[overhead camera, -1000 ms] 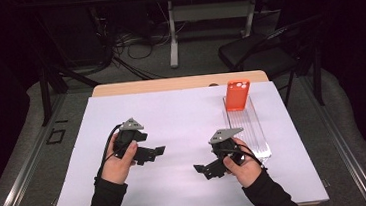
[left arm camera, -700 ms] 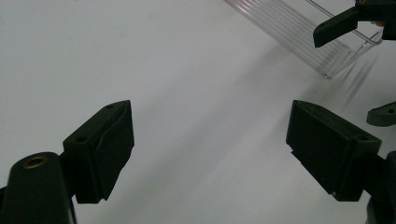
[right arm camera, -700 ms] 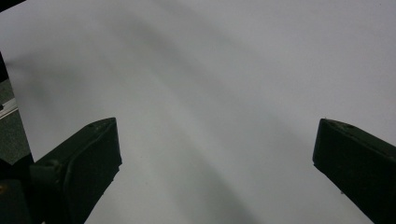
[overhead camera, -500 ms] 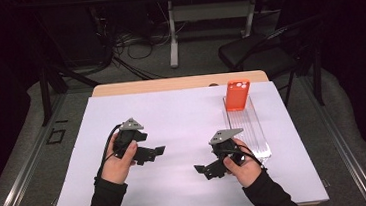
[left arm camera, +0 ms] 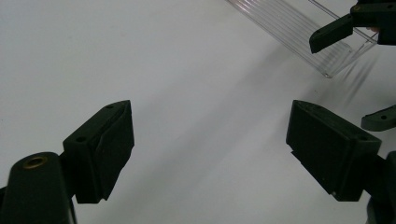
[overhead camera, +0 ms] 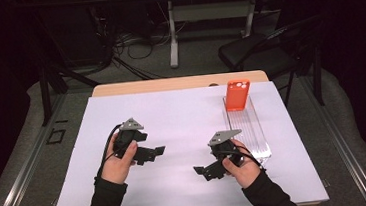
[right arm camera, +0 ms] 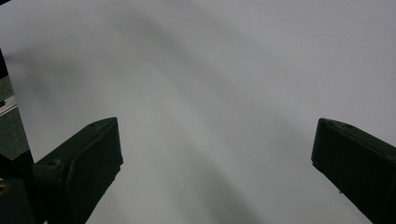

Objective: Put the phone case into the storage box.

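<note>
An orange phone (overhead camera: 237, 94) stands upright at the far end of a clear ribbed plastic tray (overhead camera: 253, 129) on the right side of the table. My left gripper (overhead camera: 154, 153) rests left of centre with its jaws pointing right; in the left gripper view the left gripper (left arm camera: 210, 116) is open over bare white surface. My right gripper (overhead camera: 205, 172) lies just left of the tray's near end, jaws pointing left. In the right gripper view the right gripper (right arm camera: 217, 128) is open with nothing between its jaws. The tray's near end (left arm camera: 303, 28) lies ahead of the left gripper.
A white sheet (overhead camera: 182, 118) covers the wooden table (overhead camera: 179, 83). A black chair (overhead camera: 262, 51) and a desk frame with cables (overhead camera: 172, 33) stand on the floor beyond the far edge. In the left gripper view the other gripper's fingers (left arm camera: 331, 32) reach in at the upper right.
</note>
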`<act>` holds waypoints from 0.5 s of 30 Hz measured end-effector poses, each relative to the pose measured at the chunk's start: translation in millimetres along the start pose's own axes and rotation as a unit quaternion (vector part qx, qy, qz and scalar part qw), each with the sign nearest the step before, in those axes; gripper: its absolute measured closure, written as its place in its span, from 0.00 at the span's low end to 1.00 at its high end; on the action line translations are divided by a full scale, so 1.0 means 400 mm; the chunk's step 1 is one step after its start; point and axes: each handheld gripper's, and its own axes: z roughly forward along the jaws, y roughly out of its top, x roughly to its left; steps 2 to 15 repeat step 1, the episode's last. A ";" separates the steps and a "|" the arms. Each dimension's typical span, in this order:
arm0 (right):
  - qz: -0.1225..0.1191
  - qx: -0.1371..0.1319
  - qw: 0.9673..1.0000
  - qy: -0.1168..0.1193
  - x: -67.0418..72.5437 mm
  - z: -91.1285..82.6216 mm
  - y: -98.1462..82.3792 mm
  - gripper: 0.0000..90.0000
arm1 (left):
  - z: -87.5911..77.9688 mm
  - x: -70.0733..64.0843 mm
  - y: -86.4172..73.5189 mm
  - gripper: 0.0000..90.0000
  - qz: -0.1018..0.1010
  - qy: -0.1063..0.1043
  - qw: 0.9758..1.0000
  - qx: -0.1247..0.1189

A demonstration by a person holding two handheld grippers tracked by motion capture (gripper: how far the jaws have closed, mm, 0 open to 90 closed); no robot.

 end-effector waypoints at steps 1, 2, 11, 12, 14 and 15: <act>0.001 0.001 1.000 0.000 0.000 0.000 0.000 0.01 | 0.000 0.000 0.000 0.17 0.000 0.000 1.000 0.000; 0.001 0.001 1.000 0.000 0.000 0.000 0.000 0.01 | 0.000 0.000 0.000 0.17 0.000 0.000 1.000 0.000; 0.001 0.001 1.000 0.000 0.000 0.000 0.000 0.01 | 0.000 0.000 0.000 0.17 0.000 0.000 1.000 0.000; 0.001 0.001 1.000 0.000 0.000 0.000 0.000 0.01 | 0.000 0.000 0.000 0.17 0.000 0.000 1.000 0.000; 0.001 0.001 1.000 0.000 0.000 0.000 0.000 0.01 | 0.000 0.000 0.000 0.17 0.000 0.000 1.000 0.000; 0.001 0.001 1.000 0.000 0.000 0.000 0.000 0.01 | 0.000 0.000 0.000 0.17 0.000 0.000 1.000 0.000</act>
